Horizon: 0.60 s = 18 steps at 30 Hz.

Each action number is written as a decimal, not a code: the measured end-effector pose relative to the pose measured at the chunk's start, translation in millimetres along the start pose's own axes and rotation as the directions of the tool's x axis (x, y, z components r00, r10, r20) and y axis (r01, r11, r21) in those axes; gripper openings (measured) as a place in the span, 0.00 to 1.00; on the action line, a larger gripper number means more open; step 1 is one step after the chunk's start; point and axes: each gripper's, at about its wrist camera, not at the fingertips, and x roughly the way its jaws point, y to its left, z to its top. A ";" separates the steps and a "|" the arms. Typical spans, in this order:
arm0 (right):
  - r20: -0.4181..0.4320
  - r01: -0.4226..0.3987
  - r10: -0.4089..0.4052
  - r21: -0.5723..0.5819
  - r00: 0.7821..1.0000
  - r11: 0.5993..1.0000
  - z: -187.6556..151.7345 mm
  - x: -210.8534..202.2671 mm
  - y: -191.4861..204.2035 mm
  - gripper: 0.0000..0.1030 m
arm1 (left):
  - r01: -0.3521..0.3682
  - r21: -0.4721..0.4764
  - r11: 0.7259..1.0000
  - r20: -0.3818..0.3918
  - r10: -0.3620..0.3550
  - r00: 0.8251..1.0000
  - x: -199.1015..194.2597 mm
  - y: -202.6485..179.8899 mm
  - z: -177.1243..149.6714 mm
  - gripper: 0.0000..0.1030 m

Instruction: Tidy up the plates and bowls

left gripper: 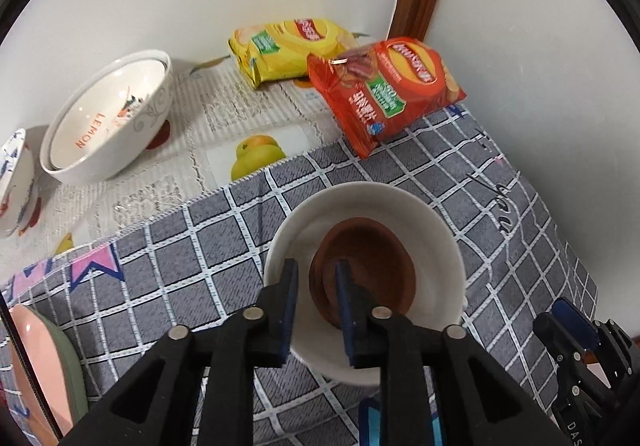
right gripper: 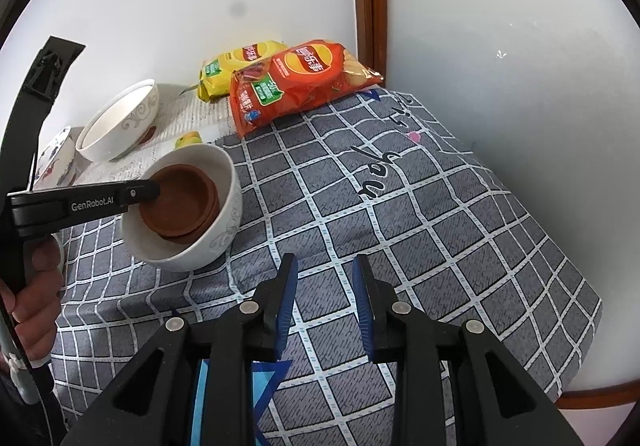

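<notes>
The left gripper (left gripper: 316,274), jaws slightly parted and gripping nothing, straddles the rim of the stacked brown clay saucers (left gripper: 372,270) inside a white ceramic bowl (left gripper: 424,214) mid-cloth on the grey checked tablecloth (right gripper: 400,206). The right gripper (right gripper: 325,270) hovers empty, jaws slightly apart, near the cloth's front edge.

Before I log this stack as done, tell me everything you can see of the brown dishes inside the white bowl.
The brown dishes are shallow round saucers, matte like terracotta, nested and tilted inside the white bowl on the grey checked cloth. At least two rims show. They lean against the bowl's inner wall. The left gripper reaches into the bowl, its jaws slightly apart astride the stack's rim; whether the pads press it is unclear.
</notes>
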 end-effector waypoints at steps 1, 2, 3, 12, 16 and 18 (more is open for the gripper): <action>0.004 0.001 -0.001 -0.004 1.000 1.000 -0.5 -3.2 1.3 0.28 | 0.001 0.007 1.000 0.011 -0.001 1.000 -6.2 -0.8 -1.4 0.25; 0.006 0.004 -0.004 -0.007 1.000 1.000 -0.8 -5.8 3.0 0.28 | 0.000 0.011 1.000 0.018 0.000 1.000 -9.6 -1.7 -2.1 0.25; 0.009 0.009 -0.008 -0.012 1.000 1.000 -1.1 -8.6 4.8 0.30 | -0.003 0.019 1.000 0.030 0.002 1.000 -16.2 -3.0 -4.2 0.26; 0.006 -0.014 0.014 -0.072 1.000 0.997 -7.0 -33.4 24.7 0.42 | 0.022 0.033 0.999 0.124 -0.026 0.992 -67.6 -8.7 -23.2 0.33; 0.045 0.030 -0.025 -0.113 0.999 0.993 -12.5 -47.0 34.2 0.44 | 0.027 0.038 0.999 0.161 -0.032 0.986 -86.4 -10.5 -31.0 0.33; 0.047 0.023 -0.018 -0.103 0.999 0.994 -13.0 -51.6 34.5 0.45 | 0.028 0.021 0.999 0.181 -0.031 0.983 -95.2 -8.5 -35.5 0.33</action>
